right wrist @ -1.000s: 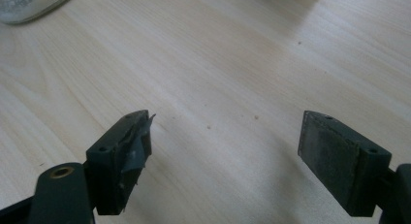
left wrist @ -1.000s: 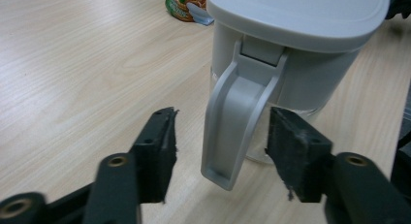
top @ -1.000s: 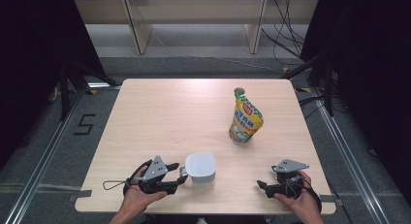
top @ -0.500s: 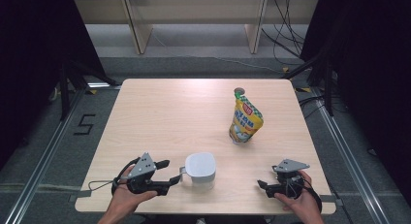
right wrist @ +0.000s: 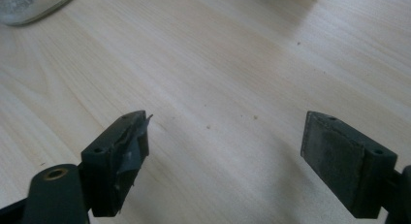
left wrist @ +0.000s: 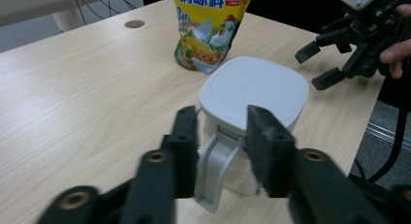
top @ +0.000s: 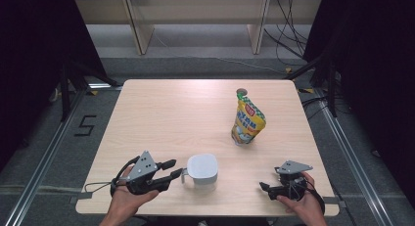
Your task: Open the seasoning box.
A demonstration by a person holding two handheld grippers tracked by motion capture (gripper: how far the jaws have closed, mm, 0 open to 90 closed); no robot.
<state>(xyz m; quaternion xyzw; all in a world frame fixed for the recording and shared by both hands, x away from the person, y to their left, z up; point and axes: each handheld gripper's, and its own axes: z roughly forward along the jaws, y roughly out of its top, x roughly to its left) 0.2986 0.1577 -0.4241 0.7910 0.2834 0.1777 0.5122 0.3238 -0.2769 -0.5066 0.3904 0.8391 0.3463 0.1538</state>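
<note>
Pointing handle toward left tongs

The white-lidded container stands upright near the table's front edge, its lid closed. Its body is clear, and its white handle points toward the left side.

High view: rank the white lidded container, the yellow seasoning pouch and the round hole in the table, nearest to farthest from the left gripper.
From the left gripper:
1. white lidded container, right beside its jaws.
2. yellow seasoning pouch, standing mid-table, right.
3. round hole, just behind the pouch.
</note>
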